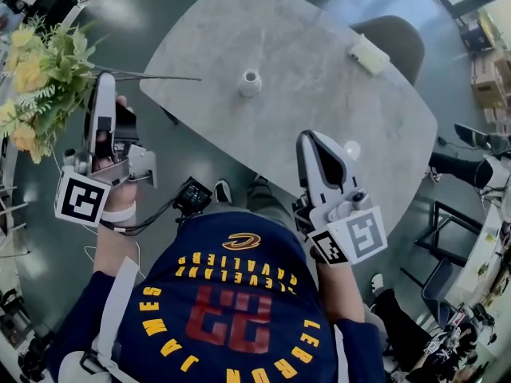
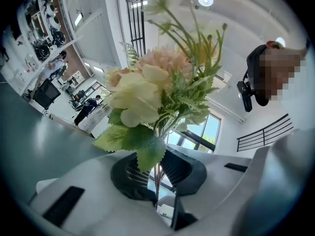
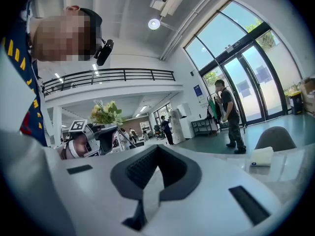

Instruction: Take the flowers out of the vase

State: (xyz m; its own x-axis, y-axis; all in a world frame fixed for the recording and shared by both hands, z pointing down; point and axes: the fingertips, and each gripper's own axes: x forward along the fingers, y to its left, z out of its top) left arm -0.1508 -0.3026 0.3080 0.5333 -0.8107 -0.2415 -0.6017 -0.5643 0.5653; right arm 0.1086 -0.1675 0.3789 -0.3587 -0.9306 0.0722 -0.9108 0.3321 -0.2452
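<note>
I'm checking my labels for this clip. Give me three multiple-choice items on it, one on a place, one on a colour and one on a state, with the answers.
1. Where does the vase stand?
A on the table; B in a sink; C on a shelf.
2. What colour is the vase?
A black; B white; C red.
3. What is the left gripper doing?
A hanging open and empty; B pinching the stems of the flowers; C gripping the vase.

Answers: A, the head view shows the vase upright on the tabletop. B, it is plain white. B, the stems run between the left gripper's closed jaws.
</note>
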